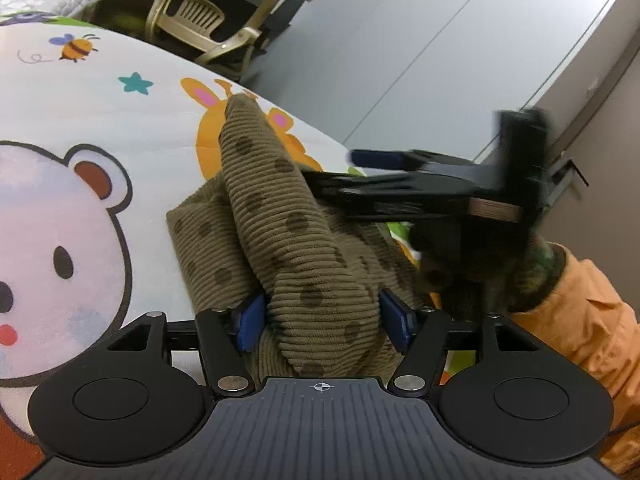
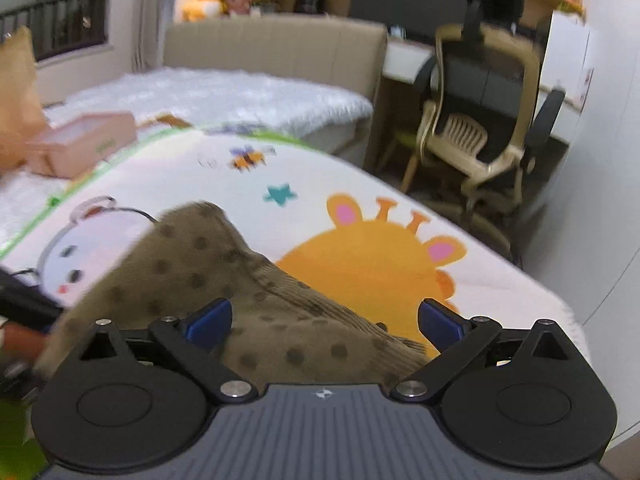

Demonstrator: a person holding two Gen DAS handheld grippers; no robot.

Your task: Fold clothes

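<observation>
Left gripper (image 1: 323, 320): its blue pads (image 1: 252, 322) press both sides of a raised fold of the olive-brown ribbed corduroy garment with dark dots (image 1: 296, 248), clamped on it. The fold rises to a peak ahead of the gripper; the rest of the garment lies flat below on the white cartoon-print blanket (image 1: 80, 120), its left edge straight and lying on the bear print.

Right gripper (image 2: 325, 322): jaws spread wide, the same garment (image 2: 200, 264) passing between them without contact on the right pad; the left pad sits close to the cloth, contact unclear. In the left wrist view this gripper (image 1: 360, 176) reaches in from the right, blurred, at the raised fold, held by a hand with an orange sleeve (image 1: 580, 320).

The blanket lies open and bare to the left of and beyond the garment. Its far edge curves down to the floor on the right. A pink box (image 2: 80, 144) rests at the far left. A beige office chair (image 2: 480, 120) stands off the bed, well apart, before a desk (image 2: 404, 56).
</observation>
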